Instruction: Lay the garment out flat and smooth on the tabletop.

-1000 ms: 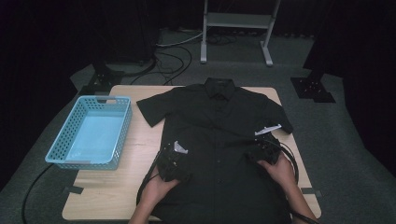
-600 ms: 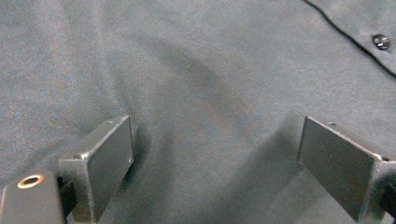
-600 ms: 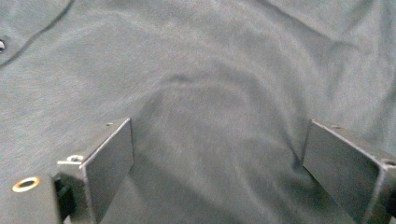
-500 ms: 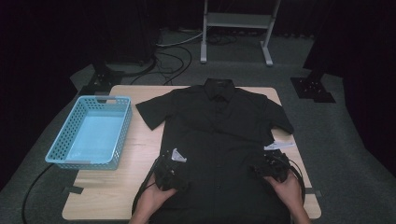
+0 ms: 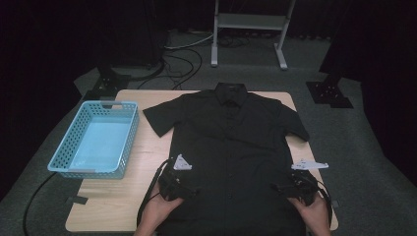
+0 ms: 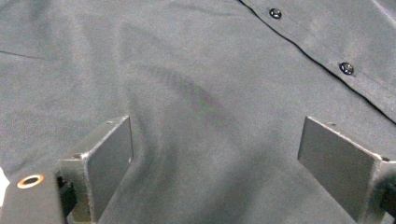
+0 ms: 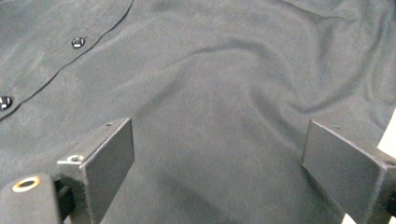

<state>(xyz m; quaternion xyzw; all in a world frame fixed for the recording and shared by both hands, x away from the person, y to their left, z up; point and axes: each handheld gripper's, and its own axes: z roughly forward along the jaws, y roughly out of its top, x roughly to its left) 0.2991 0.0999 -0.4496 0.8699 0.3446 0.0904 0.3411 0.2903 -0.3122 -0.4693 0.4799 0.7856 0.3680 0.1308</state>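
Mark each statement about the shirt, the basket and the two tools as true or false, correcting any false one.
1. The black shirt lies front up, buttons showing. True.
2. The blue basket holds folded clothes. False: nothing lies in it.
3. The left tool has its jaws spread wide over the fabric. True.
4. The right tool is clamped shut on a sleeve. False: its jaws stand open above the shirt's body.
5. The basket sits right of the shirt. False: it sits left.

It looked like a recording lab: black curtains [image 5: 59,44] hung all round, stand feet [image 5: 329,93] and cables [image 5: 182,59] lay on grey carpet beyond the jaws, and a metal frame [image 5: 248,22] stood behind the wooden bench [image 5: 113,206].
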